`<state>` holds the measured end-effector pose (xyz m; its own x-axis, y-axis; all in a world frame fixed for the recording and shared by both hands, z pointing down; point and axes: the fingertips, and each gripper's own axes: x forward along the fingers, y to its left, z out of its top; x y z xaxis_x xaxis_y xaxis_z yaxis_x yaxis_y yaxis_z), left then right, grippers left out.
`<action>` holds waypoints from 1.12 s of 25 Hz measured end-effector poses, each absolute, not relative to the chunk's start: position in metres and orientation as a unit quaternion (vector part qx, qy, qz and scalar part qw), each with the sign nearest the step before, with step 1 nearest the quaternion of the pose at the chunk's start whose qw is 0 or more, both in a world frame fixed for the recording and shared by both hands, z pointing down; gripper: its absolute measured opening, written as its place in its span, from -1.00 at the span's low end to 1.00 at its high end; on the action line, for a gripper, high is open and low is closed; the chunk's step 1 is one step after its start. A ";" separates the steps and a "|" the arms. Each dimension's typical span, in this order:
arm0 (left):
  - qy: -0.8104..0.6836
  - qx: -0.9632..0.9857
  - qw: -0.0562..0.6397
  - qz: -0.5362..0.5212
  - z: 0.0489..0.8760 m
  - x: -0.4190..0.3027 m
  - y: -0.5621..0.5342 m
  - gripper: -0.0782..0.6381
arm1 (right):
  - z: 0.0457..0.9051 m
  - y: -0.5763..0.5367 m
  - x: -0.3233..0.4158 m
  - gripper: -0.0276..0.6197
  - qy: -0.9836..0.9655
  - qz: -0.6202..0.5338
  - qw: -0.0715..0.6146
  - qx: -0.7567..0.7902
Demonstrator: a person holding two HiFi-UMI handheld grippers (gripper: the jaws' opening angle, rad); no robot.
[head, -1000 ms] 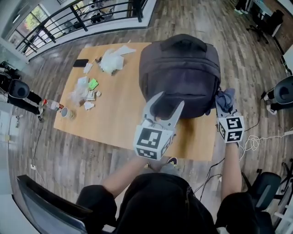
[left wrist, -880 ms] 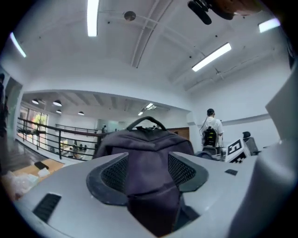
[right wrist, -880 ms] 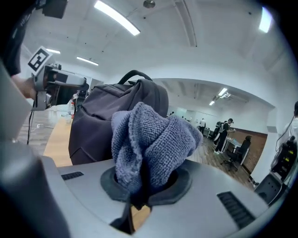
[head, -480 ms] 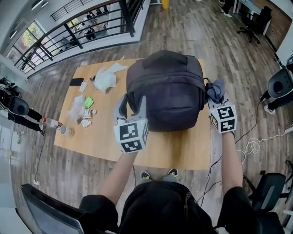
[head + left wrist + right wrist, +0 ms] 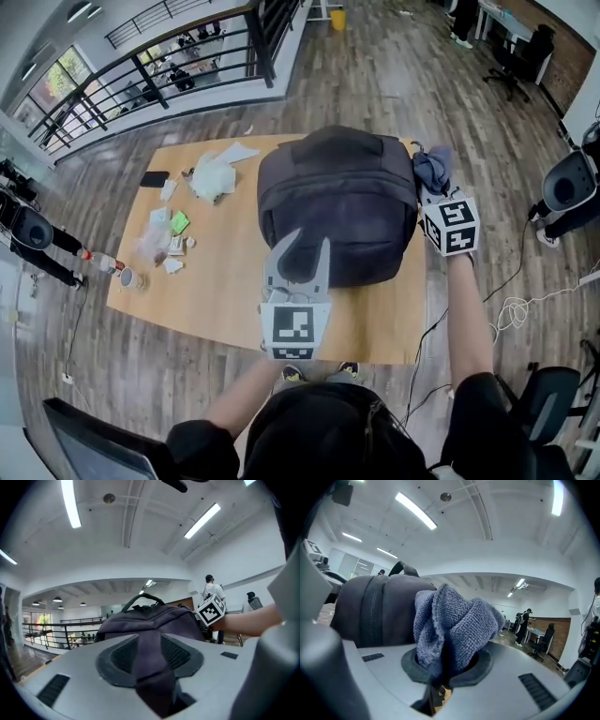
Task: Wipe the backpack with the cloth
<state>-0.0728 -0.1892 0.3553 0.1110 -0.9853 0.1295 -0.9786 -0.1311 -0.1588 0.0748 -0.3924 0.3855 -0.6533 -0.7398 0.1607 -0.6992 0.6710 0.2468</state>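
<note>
The left gripper (image 5: pixel 150 642) has just been closing its jaws. They pinch a fold of dark fabric low on the near face of the backpack (image 5: pixel 337 192), the side closest to the person. I'd guess that hold is there to keep the backpack from sliding once the wiping starts. The right gripper (image 5: pixel 446 665) is clamped on a bunched grey-blue cloth (image 5: pixel 454 620), carried just beside the backpack's right flank near its far corner; whether it touches I can't tell. The wad bulges past the jaws, so it looks as if soft cloth, not hard plastic, would meet the fabric. The backpack sits on the wooden table (image 5: pixel 216 281), carry handle away from the person. Crumpled wrappers (image 5: pixel 214 173) lie well apart to the backpack's left.
</note>
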 end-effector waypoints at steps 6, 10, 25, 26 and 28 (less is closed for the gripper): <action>0.635 -0.751 0.060 -0.174 0.309 -0.093 -0.244 0.00 | 0.393 -0.376 0.077 -0.77 -0.909 -0.087 0.135 0.385; 0.630 -0.747 0.059 -0.203 0.313 -0.107 -0.257 0.05 | 0.403 -0.363 0.079 -0.77 -0.911 -0.095 0.151 0.373; 0.573 -0.702 0.221 -0.362 0.277 -0.069 -0.358 -0.69 | 0.419 -0.329 0.087 -0.77 -0.910 -0.094 0.166 0.369; 0.575 -0.706 0.217 -0.352 0.277 -0.068 -0.358 -0.70 | 0.419 -0.327 0.087 -0.77 -0.910 -0.093 0.167 0.367; 0.577 -0.723 0.215 -0.313 0.273 -0.065 -0.355 -0.71 | 0.416 -0.323 0.089 -0.77 -0.911 -0.097 0.164 0.366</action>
<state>-0.0651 -0.3554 0.2728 0.1377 -0.9694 0.2034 -0.7001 -0.2405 -0.6723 0.0894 -0.3228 0.4164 -0.6775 -0.6992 0.2282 -0.6353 0.7126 0.2975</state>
